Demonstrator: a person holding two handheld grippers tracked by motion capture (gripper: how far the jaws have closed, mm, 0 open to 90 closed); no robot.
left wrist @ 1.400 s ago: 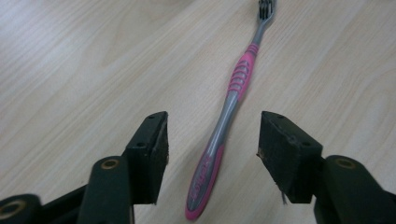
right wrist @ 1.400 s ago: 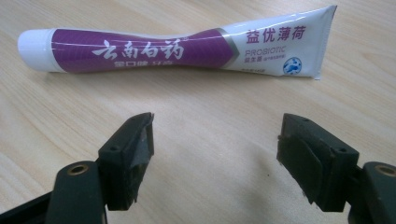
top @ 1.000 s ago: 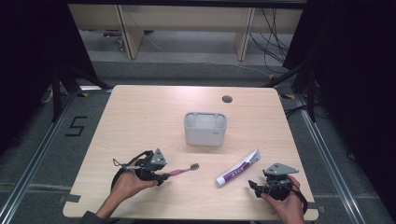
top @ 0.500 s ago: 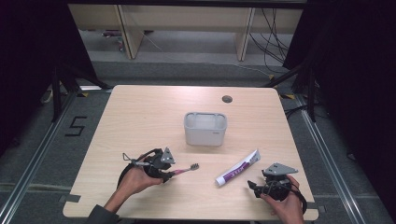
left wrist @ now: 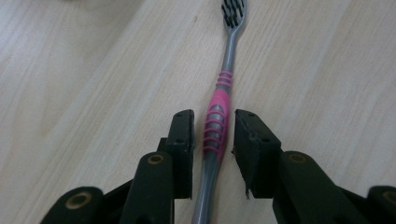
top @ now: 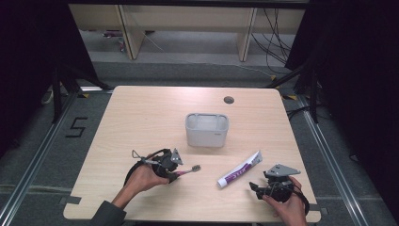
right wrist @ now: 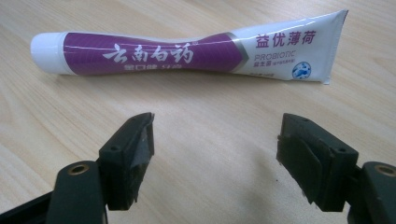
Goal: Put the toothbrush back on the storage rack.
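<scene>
Left tongs (left wrist: 212,133): narrow, straddling pink-grey toothbrush (left wrist: 218,109) handle, frame centre. Right tongs (right wrist: 215,140): wide, below purple toothpaste tube (right wrist: 187,49) on surface (right wrist: 210,102).

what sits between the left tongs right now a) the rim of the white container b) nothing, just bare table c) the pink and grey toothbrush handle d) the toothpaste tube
c: in the left gripper view the toothbrush handle lies between the left tongs, whose jaws flank the pink grip with a small gap on each side, not yet clamped; the toothpaste tube lies off nearer the right tongs.
</scene>
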